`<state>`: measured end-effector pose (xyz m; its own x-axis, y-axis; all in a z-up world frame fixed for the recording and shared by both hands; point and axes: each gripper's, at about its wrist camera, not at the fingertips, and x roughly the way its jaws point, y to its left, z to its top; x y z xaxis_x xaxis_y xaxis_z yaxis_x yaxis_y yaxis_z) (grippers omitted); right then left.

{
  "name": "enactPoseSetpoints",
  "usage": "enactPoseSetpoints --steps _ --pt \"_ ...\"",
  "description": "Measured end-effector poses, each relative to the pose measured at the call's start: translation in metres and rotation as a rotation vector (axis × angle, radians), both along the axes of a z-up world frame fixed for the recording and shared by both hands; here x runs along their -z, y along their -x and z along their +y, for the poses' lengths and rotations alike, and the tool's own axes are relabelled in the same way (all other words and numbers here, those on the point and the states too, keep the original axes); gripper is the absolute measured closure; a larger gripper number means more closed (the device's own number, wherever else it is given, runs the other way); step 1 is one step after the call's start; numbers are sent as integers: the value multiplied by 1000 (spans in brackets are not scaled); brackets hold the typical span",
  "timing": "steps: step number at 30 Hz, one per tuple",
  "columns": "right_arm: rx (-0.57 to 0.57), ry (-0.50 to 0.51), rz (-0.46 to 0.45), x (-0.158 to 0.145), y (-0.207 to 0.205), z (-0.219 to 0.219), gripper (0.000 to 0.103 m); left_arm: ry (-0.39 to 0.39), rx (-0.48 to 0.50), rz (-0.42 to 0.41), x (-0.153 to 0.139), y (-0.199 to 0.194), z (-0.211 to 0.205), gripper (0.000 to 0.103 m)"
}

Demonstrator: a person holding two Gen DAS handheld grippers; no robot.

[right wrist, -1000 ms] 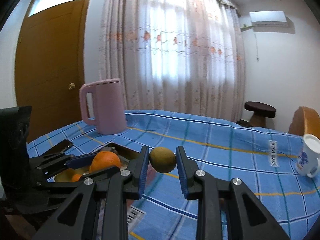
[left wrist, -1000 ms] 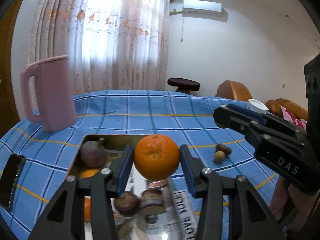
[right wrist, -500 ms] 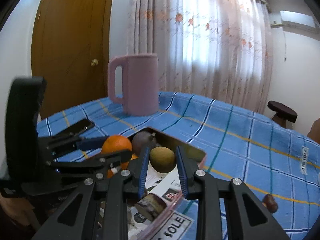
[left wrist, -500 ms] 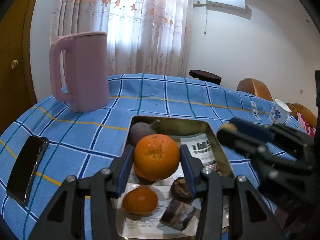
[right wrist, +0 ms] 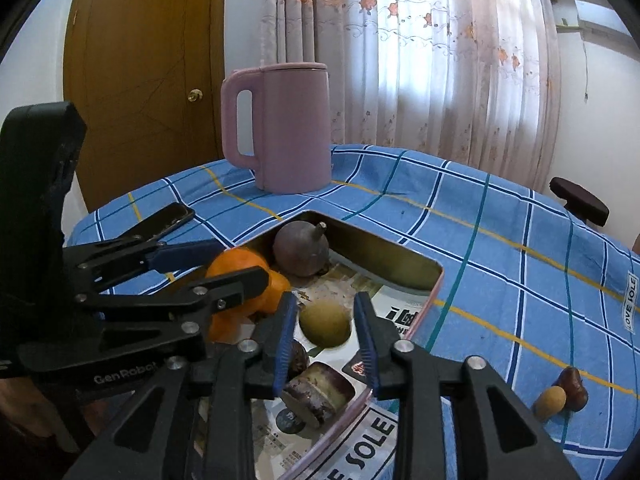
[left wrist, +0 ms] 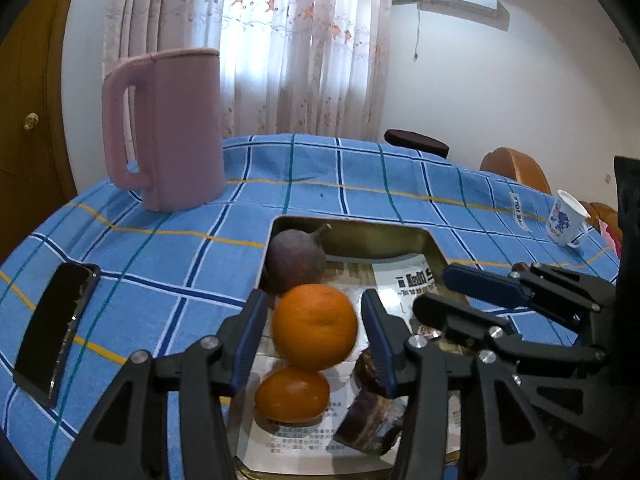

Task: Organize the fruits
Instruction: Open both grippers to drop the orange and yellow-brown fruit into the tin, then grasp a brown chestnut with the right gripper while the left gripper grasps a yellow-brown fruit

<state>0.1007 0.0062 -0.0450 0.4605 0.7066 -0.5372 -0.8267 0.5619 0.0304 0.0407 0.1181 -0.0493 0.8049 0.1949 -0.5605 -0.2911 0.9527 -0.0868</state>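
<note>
Your left gripper (left wrist: 316, 330) is spread around the orange (left wrist: 315, 327), pads just clear, over the tray's (left wrist: 352, 226) middle. It looks firm and smooth, likely to roll; take it across its widest part. Your right gripper (right wrist: 325, 322) is parted around a greenish-brown fruit (right wrist: 325, 323). A purple fig (left wrist: 295, 260) sits in the tray's far corner, a smaller orange (left wrist: 292, 394) directly below.
</note>
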Motion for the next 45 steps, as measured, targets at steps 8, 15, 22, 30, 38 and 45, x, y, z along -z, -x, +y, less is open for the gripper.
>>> enactPoseSetpoints --steps 8,15,22,30,38,45 --pt "64 -35 -49 -18 -3 -44 55 -3 4 -71 -18 7 -14 20" --pt "341 -16 -27 -20 -49 -133 54 -34 119 -94 -29 -12 -69 5" --pt "493 -16 142 7 -101 -169 54 -76 214 -63 -31 -42 -121 3" --pt "427 36 262 30 -123 -141 54 -102 228 -33 -23 -59 -135 3" --pt "434 -7 323 35 -128 -153 70 -107 224 -22 -21 -61 -138 3" --pt "448 -3 253 26 -112 -173 79 -127 258 4 -15 -78 -154 3"
